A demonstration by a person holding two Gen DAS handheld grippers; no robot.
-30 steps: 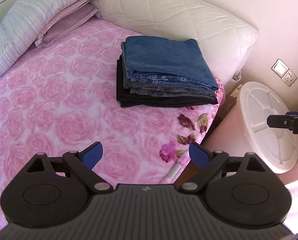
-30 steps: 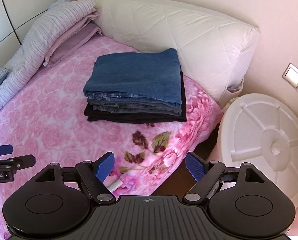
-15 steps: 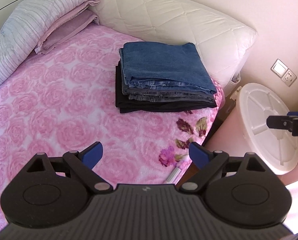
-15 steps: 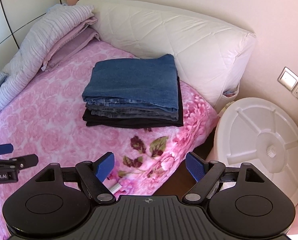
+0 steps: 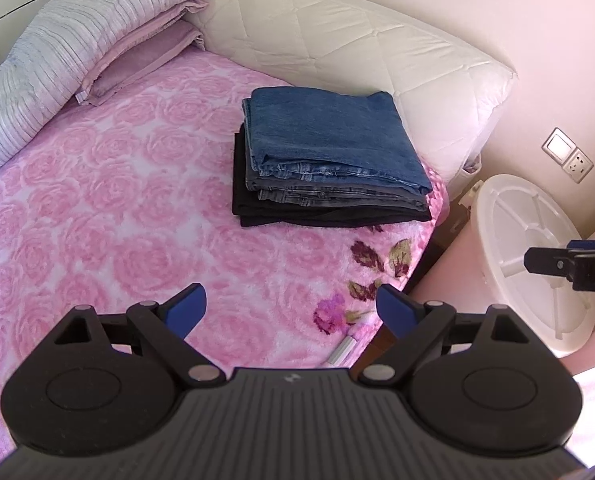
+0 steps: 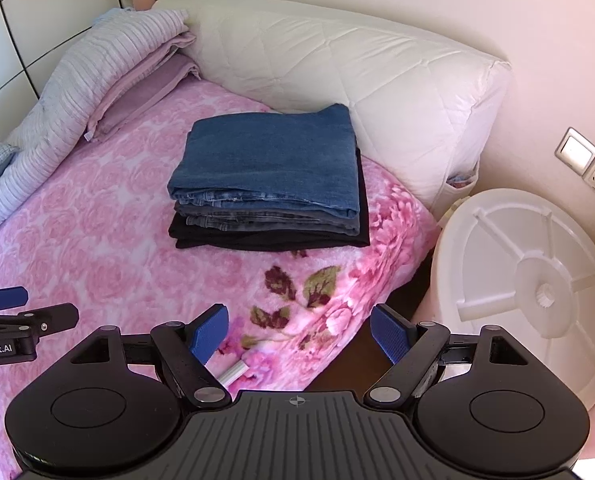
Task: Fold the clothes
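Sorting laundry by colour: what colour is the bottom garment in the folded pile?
Black, under the blue jeans; clearest in the right wrist view.

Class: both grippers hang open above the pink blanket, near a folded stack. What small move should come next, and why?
Probably draw both back: left gripper and right gripper hold nothing, the stack already lies folded, and no loose garment shows.

blanket (image 5: 97,208): pink rose print, dark maroon and olive leaves at edge | top jeans (image 6: 273,160): blue denim | middle jeans (image 6: 257,222): grey denim | bottom garment (image 6: 265,240): black | headboard cushion (image 6: 357,80): cream, diamond-quilted | bedding (image 5: 77,32): pale lilac stripes | tub (image 6: 529,280): white | pads (image 6: 207,334): blue
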